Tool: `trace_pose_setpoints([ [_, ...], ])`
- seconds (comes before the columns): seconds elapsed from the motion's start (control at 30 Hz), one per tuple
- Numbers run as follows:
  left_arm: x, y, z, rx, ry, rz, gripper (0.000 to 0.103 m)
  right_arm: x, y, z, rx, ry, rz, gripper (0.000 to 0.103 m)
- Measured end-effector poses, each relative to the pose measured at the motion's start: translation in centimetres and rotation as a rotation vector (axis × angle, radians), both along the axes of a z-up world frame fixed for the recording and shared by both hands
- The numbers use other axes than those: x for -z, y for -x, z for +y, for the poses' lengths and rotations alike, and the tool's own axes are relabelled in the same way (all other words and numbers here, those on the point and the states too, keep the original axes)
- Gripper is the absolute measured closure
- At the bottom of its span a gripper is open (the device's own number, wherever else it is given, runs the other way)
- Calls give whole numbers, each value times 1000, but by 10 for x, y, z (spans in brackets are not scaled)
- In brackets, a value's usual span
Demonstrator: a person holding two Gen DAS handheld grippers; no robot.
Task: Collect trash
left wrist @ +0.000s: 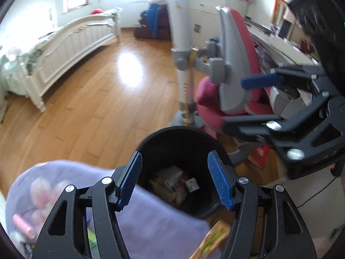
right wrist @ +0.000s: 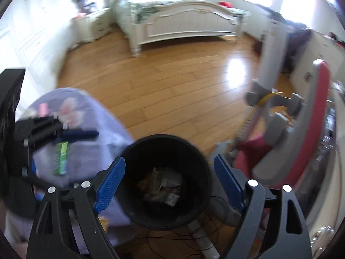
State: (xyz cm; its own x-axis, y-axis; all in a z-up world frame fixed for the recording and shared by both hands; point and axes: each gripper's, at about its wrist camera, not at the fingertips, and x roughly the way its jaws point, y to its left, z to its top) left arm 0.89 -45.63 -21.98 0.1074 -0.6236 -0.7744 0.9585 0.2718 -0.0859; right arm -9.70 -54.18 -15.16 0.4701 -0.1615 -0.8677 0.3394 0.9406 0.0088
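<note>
Left gripper (left wrist: 174,181): jaws apart, empty, above black bin (left wrist: 151,142). Right gripper (right wrist: 169,184): jaws apart, empty, over the same bin. Trash (right wrist: 160,185): paper scraps at bin bottom. Beside: lilac cloth (left wrist: 151,215), pink chair (left wrist: 237,64). Beyond: wooden floor (right wrist: 172,75), white bed (right wrist: 189,26).

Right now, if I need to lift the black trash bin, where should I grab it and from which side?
Grip the black trash bin by its thin upper rim, one finger inside, one outside. It stands upright with an open mouth, so come from above, probably on the floor-facing side, since the purple cloth and pink chair crowd the others.
</note>
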Motion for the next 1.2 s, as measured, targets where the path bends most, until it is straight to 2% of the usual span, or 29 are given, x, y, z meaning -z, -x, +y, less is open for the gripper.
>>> trace_pose_setpoints([
  [0.07,-10,-13,36,-47,14,-20,39,6,-4,26,-140,3,34,19],
  [0.1,-14,-19,53,-71,16,-32,39,14,-7,52,-254,25,68,19],
  [0.2,-22,-32,110,-142,-3,-74,39,37,-9,110,-490,94,159,19],
  [0.27,-25,-36,148,-183,-16,-89,39,53,-10,140,-608,121,217,20],
  [0.33,-27,-38,185,-222,-21,-97,39,66,-13,156,-661,137,262,20],
  [0.5,-17,-34,267,-329,-37,-70,39,96,-20,167,-695,143,354,21],
  [0.63,13,-24,306,-386,-81,-20,39,111,-22,178,-700,145,396,21],
  [0.8,40,-10,324,-433,-87,1,39,120,-21,179,-666,146,424,21],
  [0.93,50,-8,321,-471,-95,12,39,121,-17,176,-640,116,408,28],
  [1.03,54,-7,319,-491,-94,22,39,121,-9,175,-630,68,394,36],
  [1.1,54,-6,317,-498,-88,28,39,117,-12,174,-625,32,381,54],
  [1.2,56,-4,315,-503,-86,35,39,114,-8,177,-621,13,364,67],
])
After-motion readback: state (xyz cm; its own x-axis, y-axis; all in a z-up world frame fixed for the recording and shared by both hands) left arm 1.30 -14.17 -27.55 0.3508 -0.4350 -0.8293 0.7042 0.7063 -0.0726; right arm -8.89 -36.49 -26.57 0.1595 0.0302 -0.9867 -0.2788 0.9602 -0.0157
